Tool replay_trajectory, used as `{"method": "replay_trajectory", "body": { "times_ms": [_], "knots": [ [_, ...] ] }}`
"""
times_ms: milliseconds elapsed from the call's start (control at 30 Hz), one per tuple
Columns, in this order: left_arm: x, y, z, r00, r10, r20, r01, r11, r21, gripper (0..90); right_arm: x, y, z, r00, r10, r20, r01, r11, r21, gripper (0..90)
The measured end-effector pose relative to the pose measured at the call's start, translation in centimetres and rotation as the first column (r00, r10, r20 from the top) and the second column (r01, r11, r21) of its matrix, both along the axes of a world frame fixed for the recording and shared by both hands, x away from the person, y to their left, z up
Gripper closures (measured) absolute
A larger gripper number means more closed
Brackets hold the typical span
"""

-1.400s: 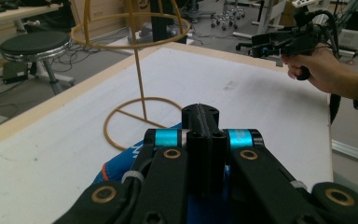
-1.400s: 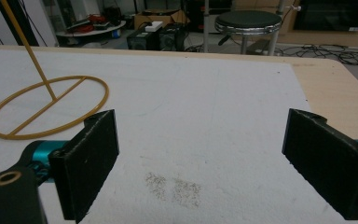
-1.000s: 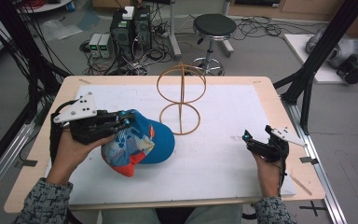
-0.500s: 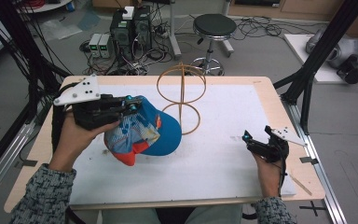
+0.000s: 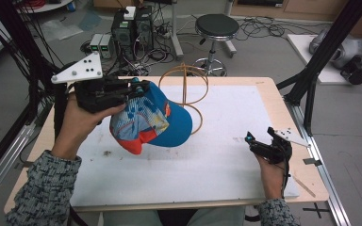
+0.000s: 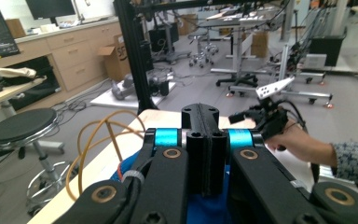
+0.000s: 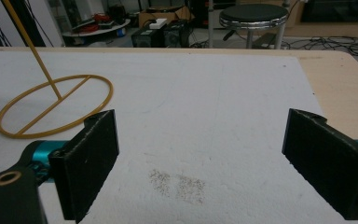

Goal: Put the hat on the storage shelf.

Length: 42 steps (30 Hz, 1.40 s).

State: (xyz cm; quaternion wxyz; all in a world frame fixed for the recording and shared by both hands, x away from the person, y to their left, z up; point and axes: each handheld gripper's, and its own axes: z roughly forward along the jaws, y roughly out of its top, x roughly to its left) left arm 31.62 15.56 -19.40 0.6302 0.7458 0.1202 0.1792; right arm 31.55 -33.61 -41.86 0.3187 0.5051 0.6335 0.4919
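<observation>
The left gripper (image 5: 134, 89) is pinching the blue cap (image 5: 158, 117) above the surface (image 5: 226, 160), beside the wire stand (image 5: 185, 89), seemingly for hanging; the right gripper (image 5: 257, 146) is resting spread.

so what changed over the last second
The left hand-held gripper, shut on the cap, lifted it off the table, toward the wire stand. The right hand-held gripper stayed open and in place at the table's right.
</observation>
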Motion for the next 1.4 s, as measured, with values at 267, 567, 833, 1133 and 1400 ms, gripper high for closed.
{"method": "replay_trajectory", "body": {
  "times_ms": [267, 567, 833, 1133, 1400],
  "knots": [
    [1.0, -0.8, 2.0, 0.9993, -0.036, 0.011, 0.036, 0.9992, -0.017, 89.7, 0.1, 0.1, 0.0, 1.0, 0.002, -0.004, -0.002, 1.0, 0.007, 9.7],
    [2.5, -2.1, 3.4, 0.9986, -0.048, 0.024, 0.049, 0.9981, -0.036, 89.7, 0.0, 0.0, 0.0, 1.0, 0.002, -0.005, -0.002, 1.0, 0.008, 9.7],
    [3.8, -3.8, 4.8, 0.9967, -0.068, 0.045, 0.069, 0.997, -0.034, 89.7, 0.1, 0.0, -0.1, 0.9999, 0.006, -0.011, -0.006, 0.9999, 0.011, 9.7],
    [5.3, -4.8, 5.3, 0.9971, -0.066, 0.038, 0.068, 0.9951, -0.072, 89.7, 0.0, -0.2, -0.1, 0.9999, 0.006, -0.014, -0.005, 0.9998, 0.017, 9.7],
    [6.7, -5.9, 5.3, 0.998, -0.054, 0.034, 0.056, 0.9963, -0.065, 89.7, 0.0, -0.1, -0.1, 0.9996, 0.019, -0.022, -0.019, 0.9998, 0.011, 9.7]
  ]
}}
